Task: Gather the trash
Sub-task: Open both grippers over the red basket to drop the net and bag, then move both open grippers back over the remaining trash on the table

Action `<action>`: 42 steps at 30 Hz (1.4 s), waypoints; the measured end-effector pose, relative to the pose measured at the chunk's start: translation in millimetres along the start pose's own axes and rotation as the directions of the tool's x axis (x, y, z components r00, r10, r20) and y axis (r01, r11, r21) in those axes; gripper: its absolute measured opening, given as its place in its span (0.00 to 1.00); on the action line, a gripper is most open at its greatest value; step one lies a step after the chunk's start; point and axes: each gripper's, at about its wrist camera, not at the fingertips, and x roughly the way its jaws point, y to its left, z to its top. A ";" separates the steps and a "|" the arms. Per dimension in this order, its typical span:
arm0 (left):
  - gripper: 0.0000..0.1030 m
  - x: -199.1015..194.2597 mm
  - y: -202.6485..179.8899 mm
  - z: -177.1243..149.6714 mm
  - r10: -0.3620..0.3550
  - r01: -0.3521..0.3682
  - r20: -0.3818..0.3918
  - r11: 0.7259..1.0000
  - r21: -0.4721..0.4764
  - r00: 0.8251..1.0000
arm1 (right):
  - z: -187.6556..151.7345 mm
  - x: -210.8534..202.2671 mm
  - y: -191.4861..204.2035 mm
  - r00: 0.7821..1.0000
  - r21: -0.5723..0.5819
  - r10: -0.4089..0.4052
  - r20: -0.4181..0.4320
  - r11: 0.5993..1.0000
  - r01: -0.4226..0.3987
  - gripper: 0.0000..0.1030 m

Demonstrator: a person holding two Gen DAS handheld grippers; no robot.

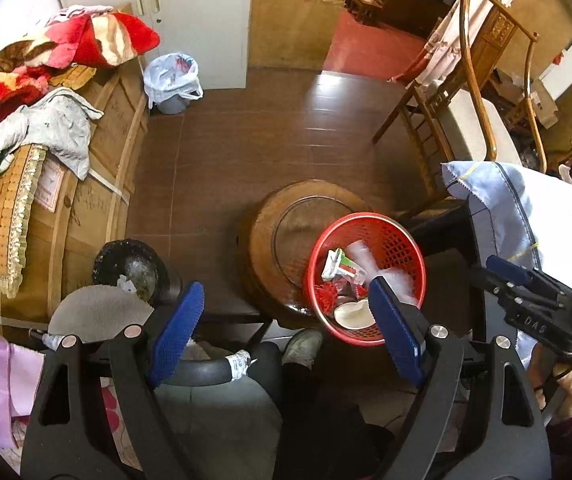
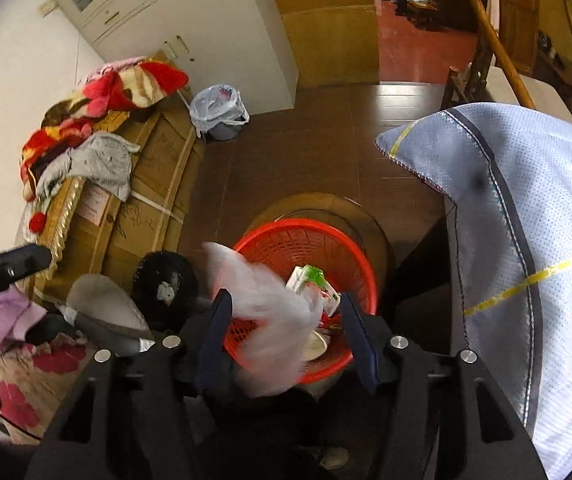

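Note:
A red mesh basket (image 1: 399,246) sits on a round wooden stool (image 1: 270,224) and holds a green-and-white carton (image 1: 339,264), a white dish (image 1: 353,314) and other scraps. My left gripper (image 1: 286,332) is open and empty, above and left of the basket. My right gripper (image 2: 284,338) is open right above the basket (image 2: 305,240). A crumpled clear plastic bag (image 2: 274,312) hangs blurred between its fingers, over the basket; no pad visibly presses it. The right gripper also shows in the left wrist view (image 1: 525,276).
A lined grey bin (image 1: 172,80) stands by the white cupboard (image 1: 198,12). A cardboard crate (image 1: 98,152) piled with blankets is on the left. A black pot (image 1: 132,266) and a wooden chair (image 1: 465,120) flank the stool. A pale blue cloth (image 2: 525,240) hangs at right.

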 end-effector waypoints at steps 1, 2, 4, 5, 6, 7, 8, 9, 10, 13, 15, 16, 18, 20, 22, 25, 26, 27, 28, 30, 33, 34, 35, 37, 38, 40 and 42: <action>0.79 -0.5 -1.7 1.2 -0.007 0.007 0.000 1.000 0.004 1.000 | 0.0 -6.1 -2.2 1.000 0.004 -0.002 0.016 1.000 0.002 0.54; 0.79 -0.9 -5.0 3.0 -0.013 0.013 0.000 1.000 0.009 1.000 | 0.0 -17.6 -4.0 0.999 0.009 -0.007 0.039 1.000 0.006 0.54; 0.79 -2.1 -14.3 7.8 -0.034 0.034 0.002 0.999 0.026 0.999 | -1.8 -44.4 -8.8 0.996 0.019 -0.034 0.086 0.999 0.032 0.56; 0.79 -3.1 -20.4 9.9 -0.045 0.045 0.005 0.998 0.037 0.999 | -2.2 -55.5 -12.3 0.993 0.026 -0.048 0.105 0.999 0.046 0.57; 0.79 -4.9 -28.3 13.0 -0.059 0.059 0.009 0.997 0.053 0.998 | -5.3 -70.3 -16.8 0.990 0.040 -0.067 0.128 0.997 0.062 0.57; 0.79 -6.8 -37.6 16.2 -0.074 0.073 0.013 0.995 0.074 0.997 | -7.6 -81.4 -20.8 0.986 0.054 -0.081 0.145 0.996 0.074 0.58; 0.79 -9.6 -51.9 20.2 -0.094 0.092 0.019 0.990 0.108 0.995 | -13.1 -98.8 -27.6 0.980 0.078 -0.104 0.170 0.993 0.092 0.58; 0.79 -11.7 -63.9 22.7 -0.111 0.107 0.023 0.985 0.136 0.994 | -18.1 -114.1 -35.0 0.973 0.103 -0.128 0.192 0.989 0.109 0.59; 0.79 -13.6 -77.1 25.5 -0.130 0.125 0.025 0.978 0.166 0.991 | -25.3 -128.8 -41.9 0.966 0.129 -0.152 0.212 0.984 0.126 0.60; 0.79 -21.2 -128.7 32.2 -0.208 0.194 0.021 0.941 0.278 0.978 | -56.9 -175.7 -67.3 0.934 0.234 -0.242 0.263 0.955 0.182 0.61; 0.79 -27.4 -172.1 32.2 -0.263 0.242 0.008 0.897 0.370 0.965 | -85.4 -207.3 -83.4 0.904 0.319 -0.320 0.283 0.920 0.225 0.62; 0.79 -30.1 -191.6 31.1 -0.287 0.261 0.000 0.873 0.412 0.958 | -99.7 -221.2 -90.6 0.888 0.361 -0.357 0.290 0.900 0.245 0.62; 0.79 -34.4 -240.1 24.5 -0.337 0.306 -0.031 0.806 0.507 0.941 | -137.0 -253.3 -107.4 0.843 0.468 -0.448 0.297 0.838 0.281 0.63; 0.79 -36.7 -291.2 12.9 -0.384 0.360 -0.090 0.723 0.589 0.919 | -178.9 -282.3 -121.5 0.795 0.582 -0.536 0.284 0.756 0.301 0.63; 0.79 -39.9 -334.8 -1.5 -0.420 0.413 -0.155 0.639 0.649 0.894 | -227.9 -310.1 -130.8 0.741 0.702 -0.622 0.255 0.646 0.301 0.64; 0.79 -55.4 -408.2 -38.4 -0.464 0.472 -0.246 0.467 0.748 0.851 | -294.5 -337.1 -131.9 0.671 0.836 -0.716 0.196 0.479 0.267 0.64; 0.79 -59.6 -422.4 -47.7 -0.472 0.480 -0.264 0.426 0.766 0.841 | -311.8 -341.0 -129.7 0.652 0.867 -0.737 0.177 0.430 0.250 0.64; 0.79 -65.3 -439.8 -60.0 -0.479 0.489 -0.287 0.376 0.787 0.830 | -330.2 -346.3 -128.4 0.635 0.895 -0.756 0.160 0.382 0.230 0.65; 0.79 -69.4 -454.7 -71.9 -0.482 0.496 -0.308 0.331 0.803 0.820 | -347.6 -351.2 -128.8 0.619 0.919 -0.773 0.142 0.335 0.208 0.65; 0.79 -77.4 -481.8 -99.2 -0.479 0.506 -0.356 0.231 0.831 0.802 | -387.0 -358.1 -114.5 0.577 0.963 -0.811 0.097 0.223 0.151 0.65; 0.79 -81.5 -509.4 -130.7 -0.464 0.501 -0.398 0.118 0.858 0.791 | -424.4 -360.5 -100.2 0.534 0.988 -0.845 0.040 0.114 0.107 0.65; 0.79 -81.4 -514.0 -138.4 -0.457 0.502 -0.412 0.090 0.860 0.788 | -436.6 -360.5 -95.3 0.523 0.992 -0.852 0.020 0.082 0.097 0.65; 0.79 -80.6 -523.2 -147.5 -0.446 0.507 -0.432 0.058 0.860 0.784 | -444.1 -360.1 -93.3 0.515 0.994 -0.857 0.005 0.059 0.088 0.65; 0.79 -76.8 -533.8 -159.7 -0.429 0.511 -0.456 0.017 0.859 0.780 | -460.0 -358.2 -84.3 0.501 0.997 -0.865 -0.028 0.011 0.074 0.65; 0.80 -74.9 -539.9 -167.6 -0.417 0.510 -0.465 -0.005 0.860 0.781 | -466.3 -357.6 -80.5 0.497 0.998 -0.867 -0.046 -0.015 0.067 0.65; 0.80 -69.5 -554.5 -182.0 -0.393 0.509 -0.480 -0.037 0.860 0.784 | -475.0 -356.9 -75.7 0.490 0.997 -0.869 -0.073 -0.053 0.054 0.65; 0.80 -65.6 -564.3 -192.4 -0.376 0.505 -0.488 -0.060 0.861 0.788 | -483.7 -357.9 -72.1 0.482 0.995 -0.871 -0.100 -0.089 0.046 0.65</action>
